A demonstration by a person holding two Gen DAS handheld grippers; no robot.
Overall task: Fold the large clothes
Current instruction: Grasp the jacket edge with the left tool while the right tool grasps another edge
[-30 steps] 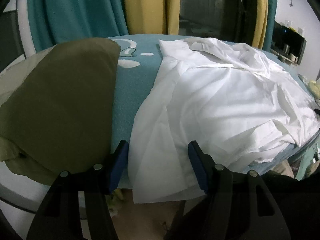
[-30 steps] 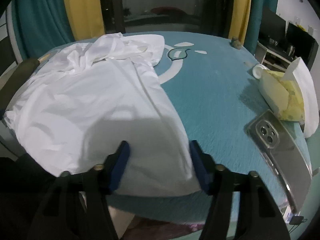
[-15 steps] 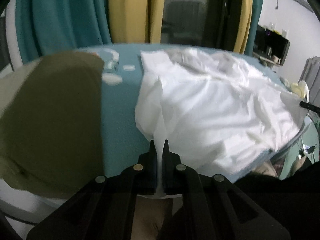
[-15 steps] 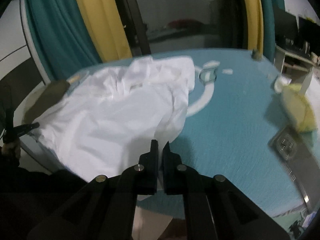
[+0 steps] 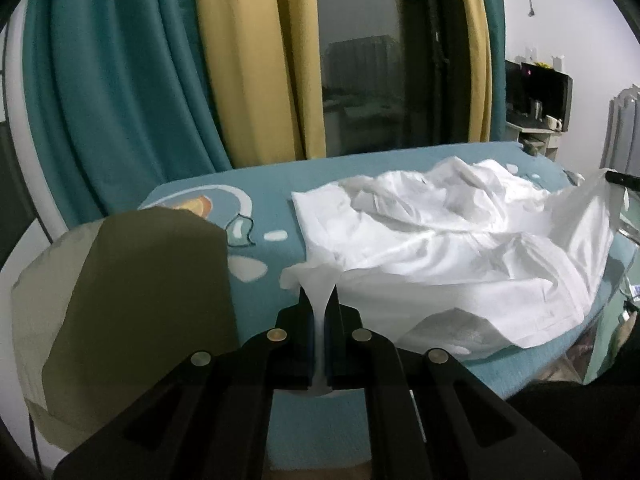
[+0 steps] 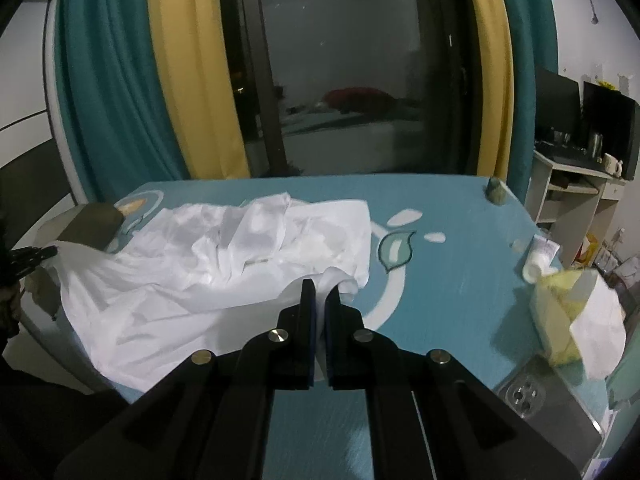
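Right, here is how I read it from my end.

Left gripper (image 5: 319, 300): its jaws are clamped on a pinch of the white garment (image 5: 460, 256), low in the centre of the left wrist view; a thin strip of cloth runs down between the pads.

Right gripper (image 6: 319, 294): likewise closed on the same garment's hem, centre of the right wrist view, with white cloth caught in the slit between the fingers.

Garment, place: it lies crumpled across the teal table (image 5: 280, 420), filling the right half of the left view and the left half of the right view; the near edge rises off the cloth toward both grips.

Garment, handling: I judge it thin, light and very limp. It creases freely, sags between my two holds and seems likely to billow or slide if I move fast. Nothing fragile.

Where to hold: the two near corners of the hem, as now, well apart, so the edge stays taut and the fold lands straight.

Neighbours: an olive folded garment (image 5: 132, 304) sits at lower left of the left view, apart from the white one; a tissue box (image 6: 568, 312) and a phone (image 6: 548, 404) lie at lower right of the right view, clear of the cloth.

Step, my guess: carrying the near edge over toward the far side.
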